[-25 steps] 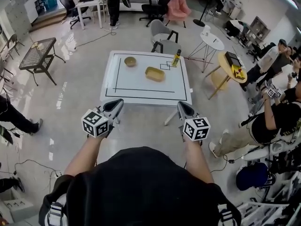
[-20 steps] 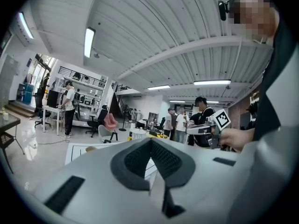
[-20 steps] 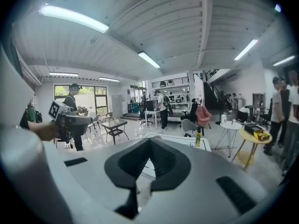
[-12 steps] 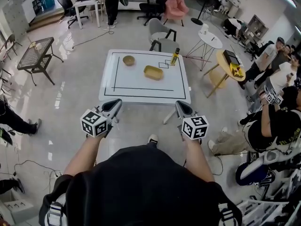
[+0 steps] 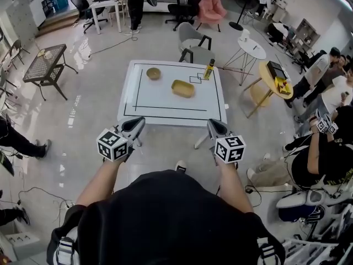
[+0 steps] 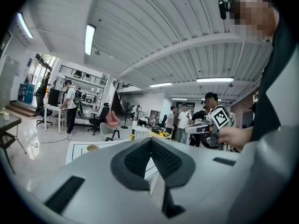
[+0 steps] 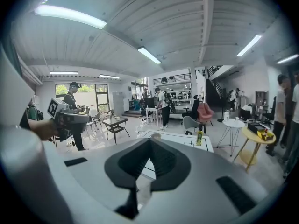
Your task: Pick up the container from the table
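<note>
A shallow yellow container lies on the white table, right of its middle. My left gripper and right gripper hang side by side in the air in front of the table's near edge, well short of the container. Both have their jaws together with nothing between them. In the left gripper view the left gripper's tip points toward the table. In the right gripper view the right gripper's tip does the same. The container is hidden behind the jaws in both.
A small tan bowl and a yellow bottle stand at the table's far side. A grey chair sits behind it, and round side tables are to the right. People sit and stand at the right.
The table's near edge sits slightly lower in the head view, closer to both grippers. A shoe tip now shows on the floor between my arms. Both grippers stay shut and empty.
</note>
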Demonstrator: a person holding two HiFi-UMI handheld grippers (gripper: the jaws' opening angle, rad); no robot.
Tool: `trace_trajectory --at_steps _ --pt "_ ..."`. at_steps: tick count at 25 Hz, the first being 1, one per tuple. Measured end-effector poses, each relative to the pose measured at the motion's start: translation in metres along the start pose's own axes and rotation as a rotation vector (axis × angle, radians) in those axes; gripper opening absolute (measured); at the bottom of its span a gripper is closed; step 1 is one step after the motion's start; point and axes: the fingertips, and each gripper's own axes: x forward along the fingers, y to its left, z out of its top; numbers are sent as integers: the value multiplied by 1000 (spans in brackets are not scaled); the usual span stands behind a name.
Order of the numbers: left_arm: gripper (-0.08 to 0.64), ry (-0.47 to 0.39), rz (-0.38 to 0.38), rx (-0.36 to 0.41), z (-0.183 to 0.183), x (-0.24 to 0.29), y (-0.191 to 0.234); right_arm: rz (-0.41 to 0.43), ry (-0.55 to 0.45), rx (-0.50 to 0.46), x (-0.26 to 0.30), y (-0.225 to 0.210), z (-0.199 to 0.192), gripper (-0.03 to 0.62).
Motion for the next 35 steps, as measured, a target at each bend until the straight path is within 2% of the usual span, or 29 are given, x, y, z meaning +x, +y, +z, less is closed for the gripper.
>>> trace_trajectory --at_steps 23,35 --pt "6 65 31 -47 -25 80 40 72 60 3 85 -59 1 5" --pt "6 64 54 -59 -17 115 59 116 74 -7 121 -82 13 5"
